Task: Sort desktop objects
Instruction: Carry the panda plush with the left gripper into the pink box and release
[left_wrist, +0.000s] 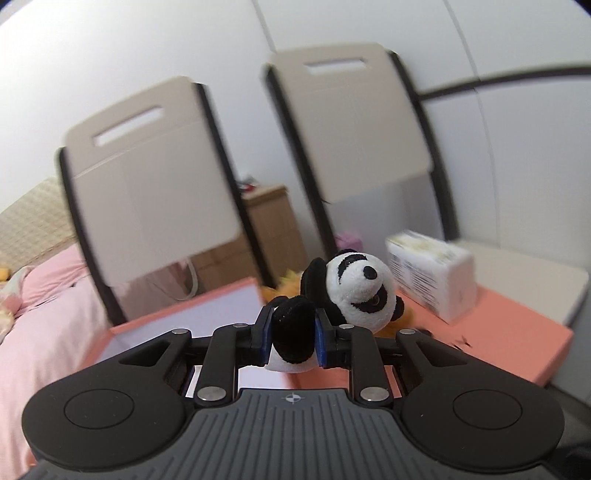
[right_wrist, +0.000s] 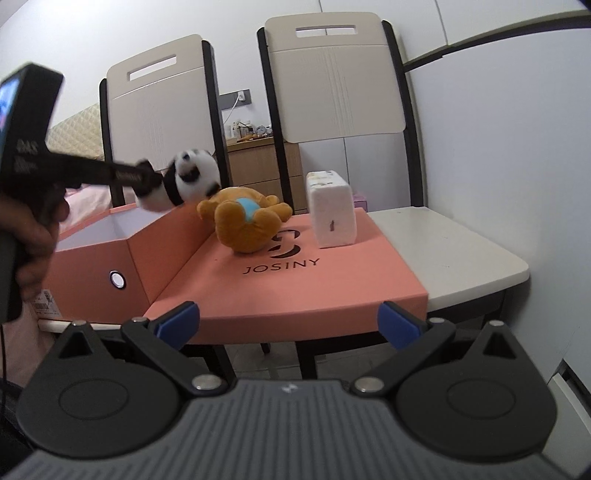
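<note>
My left gripper (left_wrist: 293, 338) is shut on a plush panda (left_wrist: 354, 291), holding it by a black limb in the air over the open pink box (left_wrist: 177, 317). In the right wrist view the left gripper (right_wrist: 147, 181) holds the panda (right_wrist: 192, 173) above the box (right_wrist: 96, 258). An orange plush bear (right_wrist: 245, 219) lies on the pink box lid (right_wrist: 295, 273). A white tissue pack (right_wrist: 332, 208) stands on the lid to the bear's right. My right gripper (right_wrist: 288, 323) is open and empty, in front of the lid's near edge.
The box and lid rest on a white table (right_wrist: 450, 251). Two chairs (right_wrist: 336, 81) stand behind the table. A pink bed (left_wrist: 40, 314) is at the left. A wooden cabinet (right_wrist: 258, 162) stands behind.
</note>
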